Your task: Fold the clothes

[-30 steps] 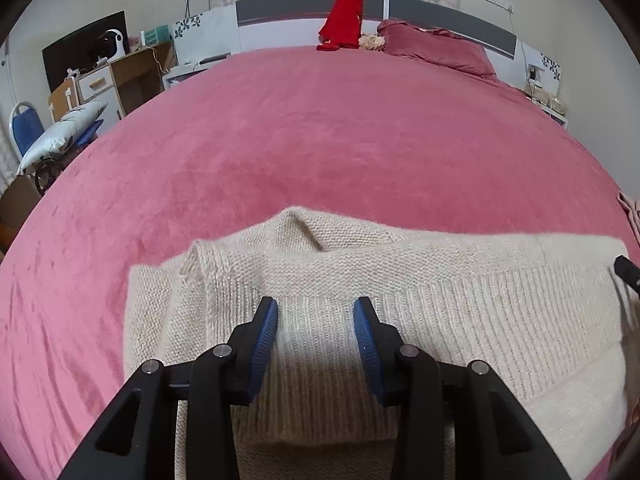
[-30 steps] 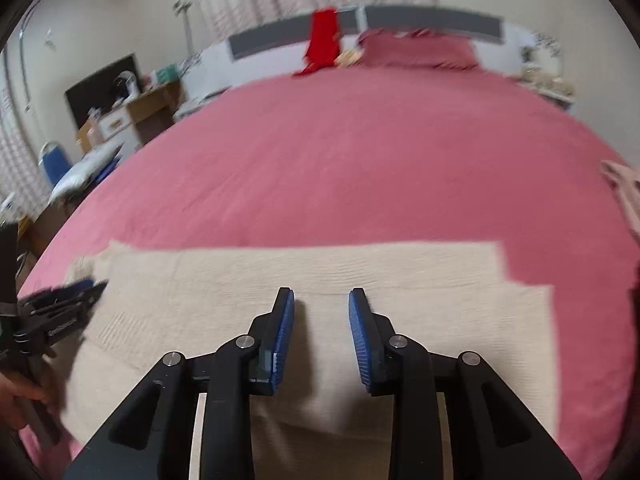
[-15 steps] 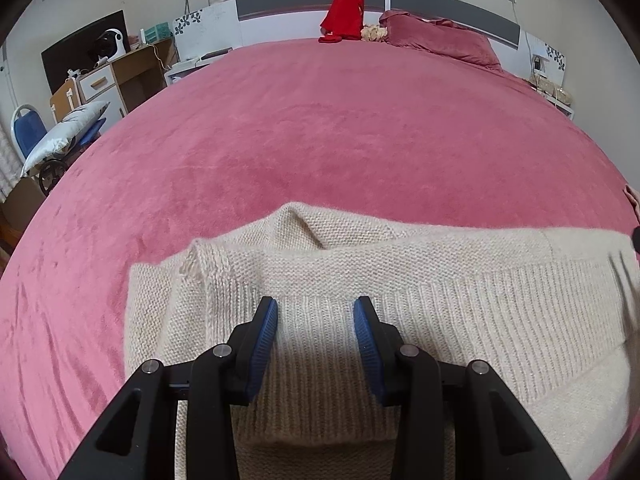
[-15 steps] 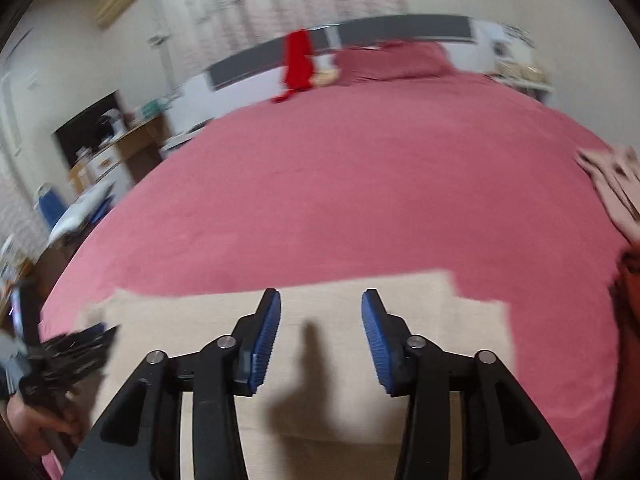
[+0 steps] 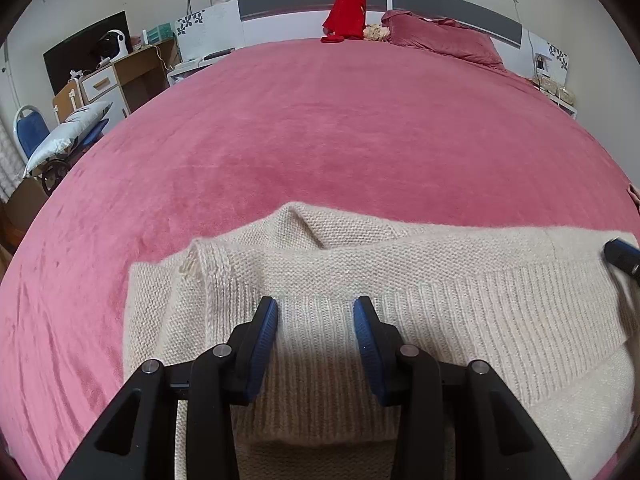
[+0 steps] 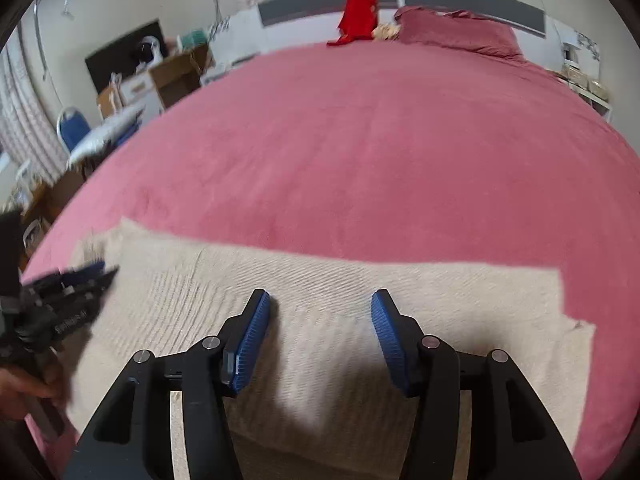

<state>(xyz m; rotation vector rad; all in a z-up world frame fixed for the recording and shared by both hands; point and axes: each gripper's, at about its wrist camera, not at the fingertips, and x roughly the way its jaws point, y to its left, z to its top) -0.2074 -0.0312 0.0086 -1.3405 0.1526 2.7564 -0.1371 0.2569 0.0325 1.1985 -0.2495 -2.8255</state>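
A cream knit sweater (image 5: 440, 280) lies folded into a wide band across the near part of the pink bed (image 5: 320, 140). My left gripper (image 5: 316, 316) hangs open just above its ribbed hem near the left end, and the pads do not press the cloth. In the right wrist view the sweater (image 6: 320, 276) lies flat, and my right gripper (image 6: 320, 312) hovers over its middle. Its jaws are opening, with only the knit below them. The left gripper (image 6: 80, 280) shows at that view's left edge, in a hand (image 6: 24, 392). The right gripper's tip (image 5: 622, 260) pokes in at the left wrist view's right edge.
A red garment (image 5: 348, 12) hangs on the headboard, next to a pink pillow (image 5: 444, 36). A desk (image 5: 120, 76) and a blue chair (image 5: 28, 132) stand left of the bed. Pink cloth (image 5: 634, 196) shows at the bed's right edge.
My right gripper's jaws have spread wider while it shifted sideways over the sweater. The left gripper has stayed where it was, just as wide.
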